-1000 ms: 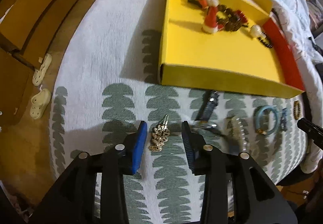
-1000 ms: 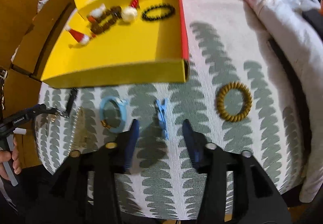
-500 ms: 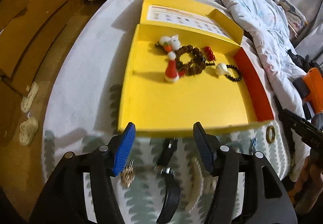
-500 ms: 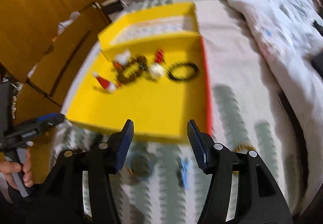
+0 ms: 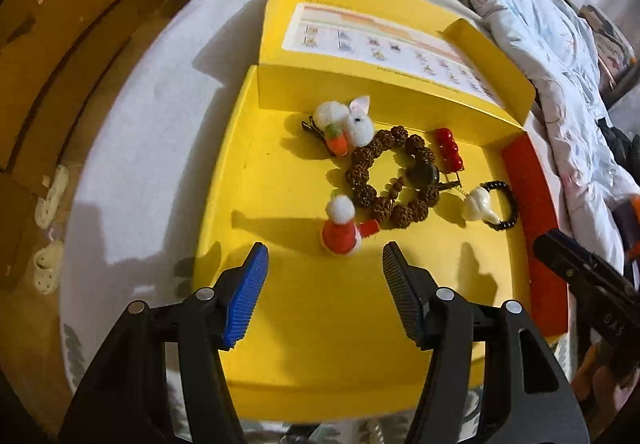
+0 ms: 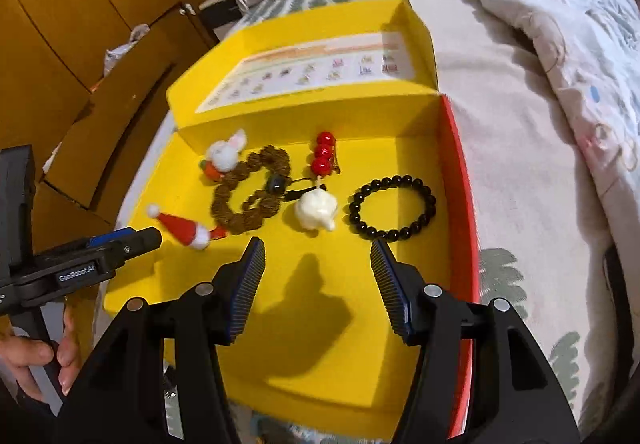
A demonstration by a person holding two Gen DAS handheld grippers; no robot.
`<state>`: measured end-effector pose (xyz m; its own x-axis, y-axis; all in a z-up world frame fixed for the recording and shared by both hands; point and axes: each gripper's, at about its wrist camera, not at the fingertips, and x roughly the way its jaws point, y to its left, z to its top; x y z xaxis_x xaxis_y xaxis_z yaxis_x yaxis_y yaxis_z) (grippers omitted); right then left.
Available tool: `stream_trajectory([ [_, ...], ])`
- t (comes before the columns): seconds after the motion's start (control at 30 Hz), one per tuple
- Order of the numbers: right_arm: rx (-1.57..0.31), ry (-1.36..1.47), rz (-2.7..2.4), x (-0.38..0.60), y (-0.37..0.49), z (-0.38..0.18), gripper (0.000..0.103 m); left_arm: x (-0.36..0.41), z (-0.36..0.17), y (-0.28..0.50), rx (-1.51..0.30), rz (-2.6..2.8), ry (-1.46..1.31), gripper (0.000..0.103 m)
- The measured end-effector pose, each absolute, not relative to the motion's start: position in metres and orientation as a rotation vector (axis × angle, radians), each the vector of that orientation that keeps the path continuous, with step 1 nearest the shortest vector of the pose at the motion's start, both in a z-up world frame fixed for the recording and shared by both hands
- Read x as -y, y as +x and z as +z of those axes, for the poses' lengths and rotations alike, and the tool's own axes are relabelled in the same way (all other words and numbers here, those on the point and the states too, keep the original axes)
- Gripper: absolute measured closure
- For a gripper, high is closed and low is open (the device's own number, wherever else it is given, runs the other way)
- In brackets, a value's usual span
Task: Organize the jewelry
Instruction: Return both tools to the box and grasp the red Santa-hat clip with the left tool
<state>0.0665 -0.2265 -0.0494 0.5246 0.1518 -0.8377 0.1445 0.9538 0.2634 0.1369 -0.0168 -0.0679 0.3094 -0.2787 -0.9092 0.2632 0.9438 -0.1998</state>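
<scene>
Both tools, left tool [image 5: 323, 298] spread and right tool [image 6: 317, 284] empty and closing slightly, hover over a yellow box [image 5: 320, 328] on the bed [image 6: 516, 172], jewelry lying inside, including a black bead bracelet [image 6: 392, 206].

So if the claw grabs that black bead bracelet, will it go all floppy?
Probably. The black bead bracelet looks like separate round beads strung in a loop, so it would likely sag from one side. The beads look glossy, so they may slip between the pads. Lying flat in the yellow box, it shouldn't roll.
</scene>
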Motion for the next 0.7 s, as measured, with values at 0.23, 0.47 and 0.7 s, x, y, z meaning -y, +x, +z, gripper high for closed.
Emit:
stream_trajectory([
  [0.23, -1.078, 0.264, -0.045, 0.234, 0.087, -0.077, 0.052, 0.022, -0.081, 0.153, -1.236, -0.356, -0.014, 0.048],
  [0.47, -1.029, 0.268, -0.012, 0.231, 0.096, -0.069, 0.056, 0.018, -0.083, 0.161, -1.253, -0.36, -0.043, 0.056],
  [0.7, -1.083, 0.212, 0.01, 0.207, 0.114, -0.079, 0.056, 0.02, -0.086, 0.164, -1.272, -0.373, -0.047, 0.063],
])
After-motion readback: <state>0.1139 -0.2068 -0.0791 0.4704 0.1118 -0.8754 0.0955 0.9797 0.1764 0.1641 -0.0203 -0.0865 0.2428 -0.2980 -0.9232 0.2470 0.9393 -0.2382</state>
